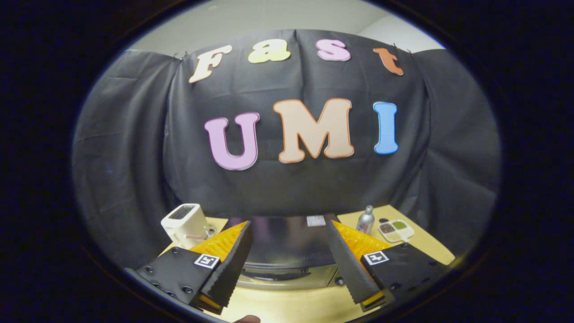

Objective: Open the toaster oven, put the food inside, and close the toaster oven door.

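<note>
We logged the gripper [289, 258] with fingers spread wide, holding nothing, above the bench [287, 307]. The toaster oven [287, 251], door closed, sat between and beyond them. A white toaster [184, 223] occupied the far left corner; a silver bottle [366, 220] and compartment dish [395, 230] the far right.

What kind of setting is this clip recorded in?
Likely a staged kitchen booth: a black toaster oven beyond the open gripper, a white toaster and a sectioned dish on a wooden table.
</note>
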`<state>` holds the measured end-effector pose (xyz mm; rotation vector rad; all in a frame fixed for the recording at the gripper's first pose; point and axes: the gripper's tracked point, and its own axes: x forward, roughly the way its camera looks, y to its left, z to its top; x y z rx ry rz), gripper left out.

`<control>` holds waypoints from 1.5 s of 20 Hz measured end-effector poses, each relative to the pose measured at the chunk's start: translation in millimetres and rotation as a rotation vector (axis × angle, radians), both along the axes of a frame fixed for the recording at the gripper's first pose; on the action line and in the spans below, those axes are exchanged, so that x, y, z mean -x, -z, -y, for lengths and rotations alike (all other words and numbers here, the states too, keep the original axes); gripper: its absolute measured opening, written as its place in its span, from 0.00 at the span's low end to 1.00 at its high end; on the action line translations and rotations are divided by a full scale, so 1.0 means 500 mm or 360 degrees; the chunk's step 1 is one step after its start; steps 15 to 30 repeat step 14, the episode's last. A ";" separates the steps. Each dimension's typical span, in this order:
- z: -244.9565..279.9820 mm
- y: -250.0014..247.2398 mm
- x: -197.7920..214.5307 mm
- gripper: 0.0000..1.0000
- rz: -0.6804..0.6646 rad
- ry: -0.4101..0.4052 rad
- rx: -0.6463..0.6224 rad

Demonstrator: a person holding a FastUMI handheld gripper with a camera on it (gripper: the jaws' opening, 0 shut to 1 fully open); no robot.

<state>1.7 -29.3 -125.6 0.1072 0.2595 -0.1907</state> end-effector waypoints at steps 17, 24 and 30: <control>0.097 -0.215 -0.043 1.00 0.0224 0.0074 0.0144; 0.097 -0.215 -0.043 1.00 0.0224 0.0074 0.0144; 0.097 -0.215 -0.043 1.00 0.0224 0.0074 0.0144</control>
